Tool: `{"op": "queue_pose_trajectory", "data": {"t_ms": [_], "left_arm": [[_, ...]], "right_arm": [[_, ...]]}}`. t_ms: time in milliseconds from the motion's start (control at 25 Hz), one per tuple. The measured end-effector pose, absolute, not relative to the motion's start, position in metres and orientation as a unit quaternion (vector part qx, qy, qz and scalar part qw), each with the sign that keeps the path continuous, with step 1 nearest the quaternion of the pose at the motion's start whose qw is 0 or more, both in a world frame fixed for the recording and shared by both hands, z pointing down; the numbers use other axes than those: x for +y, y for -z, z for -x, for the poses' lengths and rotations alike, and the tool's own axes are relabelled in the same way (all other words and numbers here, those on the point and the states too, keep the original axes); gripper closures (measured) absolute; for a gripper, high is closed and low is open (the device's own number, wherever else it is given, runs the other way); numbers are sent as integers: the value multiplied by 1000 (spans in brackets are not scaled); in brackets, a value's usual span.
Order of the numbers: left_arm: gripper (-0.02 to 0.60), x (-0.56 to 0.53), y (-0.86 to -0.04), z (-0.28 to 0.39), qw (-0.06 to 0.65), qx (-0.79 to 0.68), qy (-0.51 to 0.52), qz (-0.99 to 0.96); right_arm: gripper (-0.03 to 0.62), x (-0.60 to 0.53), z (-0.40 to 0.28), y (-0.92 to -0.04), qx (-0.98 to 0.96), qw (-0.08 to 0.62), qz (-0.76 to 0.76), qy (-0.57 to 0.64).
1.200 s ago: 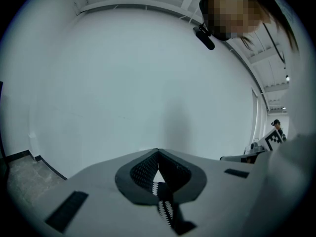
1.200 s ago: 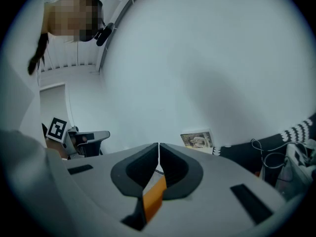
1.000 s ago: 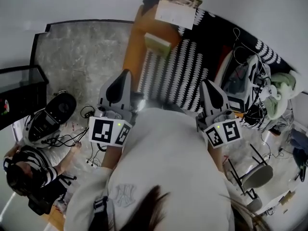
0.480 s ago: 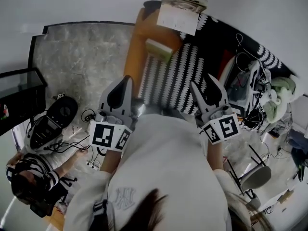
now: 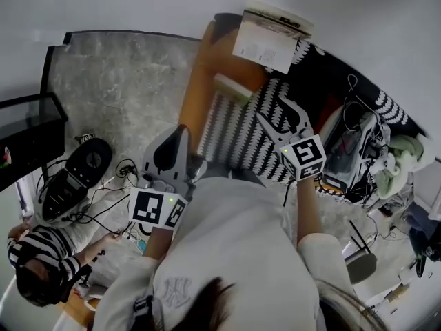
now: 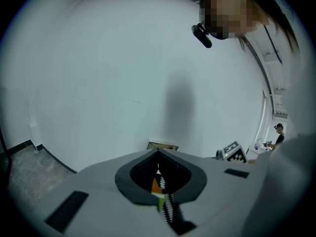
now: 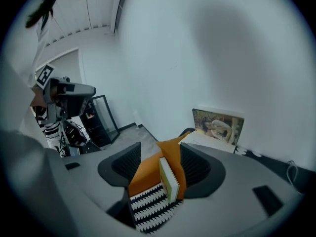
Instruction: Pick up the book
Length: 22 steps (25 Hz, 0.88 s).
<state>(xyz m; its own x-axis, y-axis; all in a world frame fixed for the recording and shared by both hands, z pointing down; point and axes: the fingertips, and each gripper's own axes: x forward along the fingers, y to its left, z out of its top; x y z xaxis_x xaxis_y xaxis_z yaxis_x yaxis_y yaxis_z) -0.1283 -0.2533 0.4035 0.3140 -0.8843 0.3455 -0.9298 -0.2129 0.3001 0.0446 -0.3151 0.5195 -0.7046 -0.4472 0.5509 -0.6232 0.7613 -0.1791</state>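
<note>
Reach changes first: your right claw point(image 5: 279, 116) has swung forward over the zigzag blanket point(image 5: 241, 129), and its jaws have just been opening. They now stand wide and empty, lined up on the small book point(image 7: 169, 179) lying just ahead against the orange pillow point(image 5: 200, 81), untouched. Your left claw point(image 6: 159, 154) is clenched on nothing.

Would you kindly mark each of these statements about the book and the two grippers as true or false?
1. The book lies at the edge of the orange cloth. True.
2. The right gripper is shut on the book. False: its jaws have just been opening and stand apart; the book lies ahead, in line with the gap, ungripped.
3. The left gripper has its jaws together. True.
4. The patterned cover is red and white. False: it is black and white.
</note>
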Motion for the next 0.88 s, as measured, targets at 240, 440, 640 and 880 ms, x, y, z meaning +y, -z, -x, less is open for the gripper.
{"op": "queue_pose_trajectory", "data": {"t_ms": [240,440,640,880], "left_arm": [[572,-291,-421,132,245,-593,-63,-764],[572,-317,-440,126,263,-581,-81,-766],[572,-331,-454,117,278,-564,-94,-772],[572,-335,-466,119,291,-564,-106,-766]], "right_arm": [[326,-347,-29,-596,-895,328,-234,-194],[315,-355,-17,-662,-880,394,-171,-203],[296,-352,-12,-716,-858,444,-110,-236],[295,-337,-2,-756,-845,469,-54,-252]]}}
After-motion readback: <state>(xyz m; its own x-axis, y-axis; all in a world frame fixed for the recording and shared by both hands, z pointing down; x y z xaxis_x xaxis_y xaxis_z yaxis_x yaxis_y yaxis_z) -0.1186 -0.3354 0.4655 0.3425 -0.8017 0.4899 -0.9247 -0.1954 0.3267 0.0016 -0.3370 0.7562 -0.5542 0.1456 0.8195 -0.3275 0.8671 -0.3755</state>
